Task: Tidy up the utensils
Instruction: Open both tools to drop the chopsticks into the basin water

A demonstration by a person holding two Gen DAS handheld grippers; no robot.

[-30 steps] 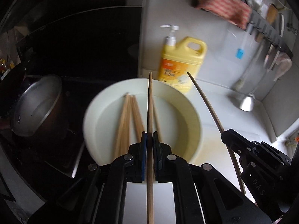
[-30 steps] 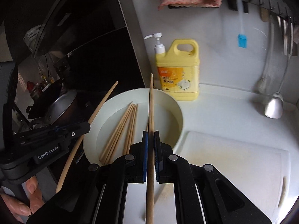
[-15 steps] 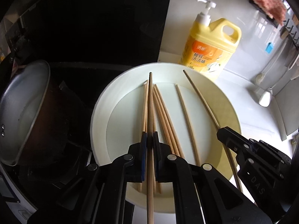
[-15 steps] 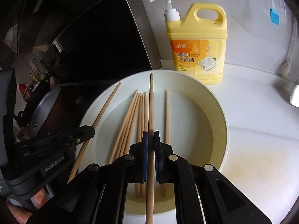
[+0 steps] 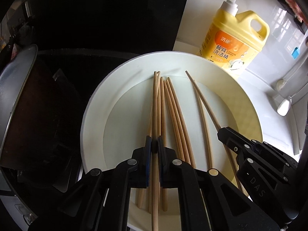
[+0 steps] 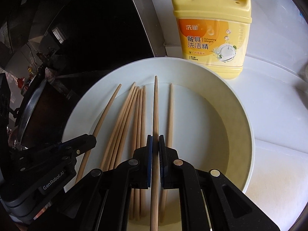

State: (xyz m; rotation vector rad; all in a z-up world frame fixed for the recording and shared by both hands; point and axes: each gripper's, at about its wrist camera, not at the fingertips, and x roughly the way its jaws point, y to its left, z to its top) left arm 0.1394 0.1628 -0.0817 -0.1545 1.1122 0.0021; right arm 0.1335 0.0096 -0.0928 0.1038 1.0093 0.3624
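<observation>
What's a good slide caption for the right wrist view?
Right gripper lowers a clamped chopstick toward loose chopsticks in a white basin.

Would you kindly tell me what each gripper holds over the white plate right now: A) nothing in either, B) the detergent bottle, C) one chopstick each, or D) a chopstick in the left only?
C: the left gripper and the right gripper are each shut on a single chopstick above the white plate.
</observation>
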